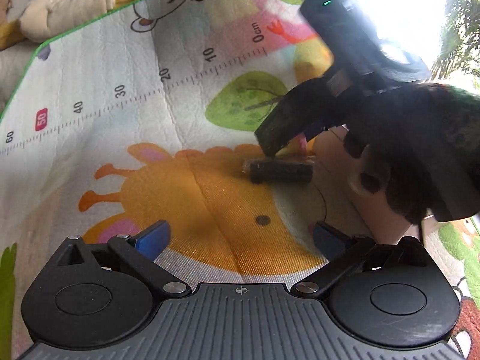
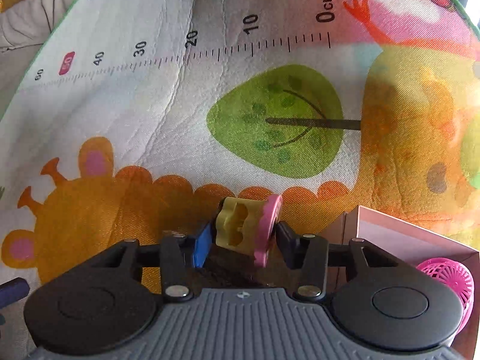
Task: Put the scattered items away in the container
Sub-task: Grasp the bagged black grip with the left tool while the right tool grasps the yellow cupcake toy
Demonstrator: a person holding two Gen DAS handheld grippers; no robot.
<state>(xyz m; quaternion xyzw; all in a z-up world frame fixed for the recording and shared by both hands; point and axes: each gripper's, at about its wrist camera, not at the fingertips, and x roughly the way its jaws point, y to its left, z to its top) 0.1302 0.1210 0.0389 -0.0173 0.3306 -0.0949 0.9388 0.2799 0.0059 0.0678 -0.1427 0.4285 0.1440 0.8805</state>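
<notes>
My right gripper [image 2: 244,238] clenched on yellow-pink toy [image 2: 247,228], lifted clear for carry toward pink box [image 2: 414,234] just right. My left gripper [image 1: 240,237] released, waiting near dark roll [image 1: 280,171] on mat [image 1: 120,138].

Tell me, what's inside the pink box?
In the right wrist view, a pink mesh ball sits inside the pink box. The right gripper, shut on a yellow and pink toy, covers the rest of the box.
</notes>
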